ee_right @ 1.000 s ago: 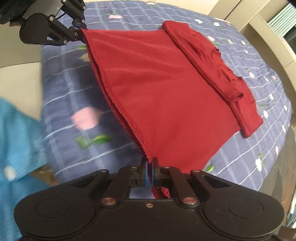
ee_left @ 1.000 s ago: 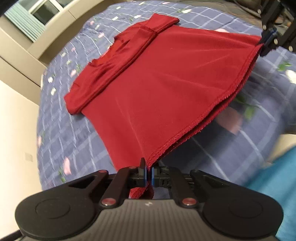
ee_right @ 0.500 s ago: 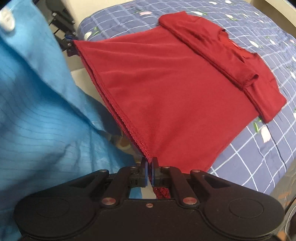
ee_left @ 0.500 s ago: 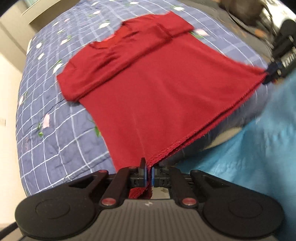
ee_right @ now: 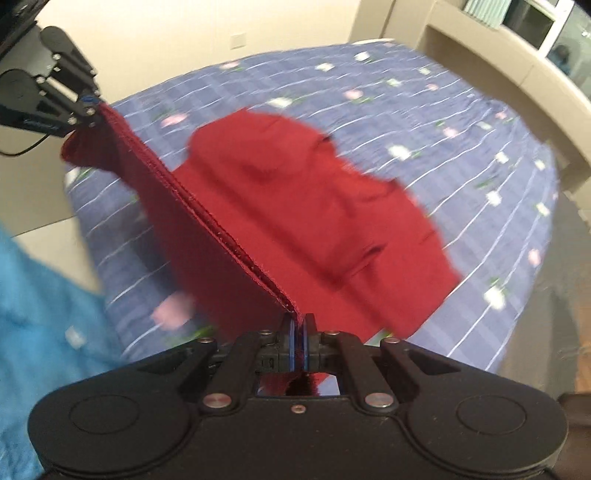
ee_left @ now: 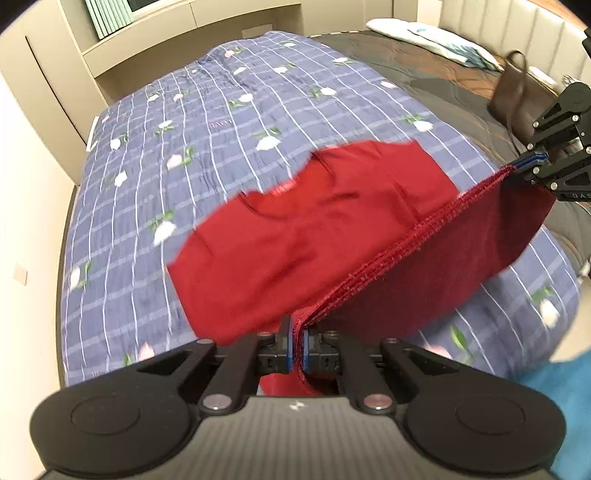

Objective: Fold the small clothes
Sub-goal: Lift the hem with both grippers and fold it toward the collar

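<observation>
Red shirt [ee_left: 295, 236]: we hold it by its stitched hem [ee_left: 406, 240], which runs taut between our two grippers, raised over the bed; its far part, collar and sleeves, lies blurred ahead of the fingers over the blue checked floral bedspread [ee_left: 207, 110]. Left gripper [ee_left: 295, 345]: fingers pressed together on one hem corner, cloth bunched behind them. Right gripper [ee_right: 300, 345]: fingers likewise clamped on the other corner. Beyond the right fingers: a brown bag [ee_left: 517, 99] and a pillow [ee_left: 432, 35]. Blue fabric [ee_right: 40, 306] beside us.
</observation>
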Motion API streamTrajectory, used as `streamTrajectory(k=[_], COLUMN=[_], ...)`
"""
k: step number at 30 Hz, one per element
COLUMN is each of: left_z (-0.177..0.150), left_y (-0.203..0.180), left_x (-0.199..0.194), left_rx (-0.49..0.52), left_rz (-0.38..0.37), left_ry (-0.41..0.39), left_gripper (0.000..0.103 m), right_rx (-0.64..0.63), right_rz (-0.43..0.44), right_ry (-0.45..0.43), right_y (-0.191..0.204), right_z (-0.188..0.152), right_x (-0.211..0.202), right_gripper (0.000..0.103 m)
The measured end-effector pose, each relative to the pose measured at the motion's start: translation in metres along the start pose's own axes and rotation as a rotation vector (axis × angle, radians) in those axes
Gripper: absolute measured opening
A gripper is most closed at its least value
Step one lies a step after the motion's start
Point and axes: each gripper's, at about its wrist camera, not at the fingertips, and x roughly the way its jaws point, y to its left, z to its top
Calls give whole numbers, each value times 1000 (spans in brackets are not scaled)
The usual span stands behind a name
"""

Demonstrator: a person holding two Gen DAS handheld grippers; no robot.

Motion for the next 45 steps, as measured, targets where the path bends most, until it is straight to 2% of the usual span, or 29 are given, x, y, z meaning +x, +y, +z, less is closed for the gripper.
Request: streamTrajectory(k=[7,12,16,22,29,35,37,38,39,40,41,42,44,45], left_z=[69,116,146,161,161,162,161,161,160,159,158,156,151,148], left_y=[54,85,104,116,130,138,138,139,140,142,144,147,152,155], left_x=[68,115,152,199,235,251,254,254,255,255,255,255,253,252], left_rx=[-53,-38,-38,-22,-70,-130,-140,-152,-167,-191,-215,-242,-298,-319], left_rz=[-11,-7,-34,-64,-87,-88,-83,-75,-69,-54,-42,-31,-24,-19], left_ry=[33,52,89,147,195,217,223,223,226,233,238,242,243,242], left_gripper=[4,4,5,5,5,6,11,18,31,39,54,64,71,77], right_rx=[48,89,125,201,229,254,272,283,296,310,333,353,396,413], right_rz=[-54,-74,-86,-73,-66,-86,-92,-96,-101,-103,-105,-109,-118,-123], right_ry=[6,42,81,150,201,200,203,206,209,211,212,212,209,204], right_y=[-64,-111,-143,-178,-185,-187,-187,-187,-187,-187,-188,-188,-190,-191], right_z=[61,99,120,135,139,142,143,143,142,141,139,137,133,131], right_x=[61,111,149,195,225,240,244,246,248,250,252,253,253,252], right_gripper=[3,4,4,5,6,6,6,8,9,10,17,23,31,36])
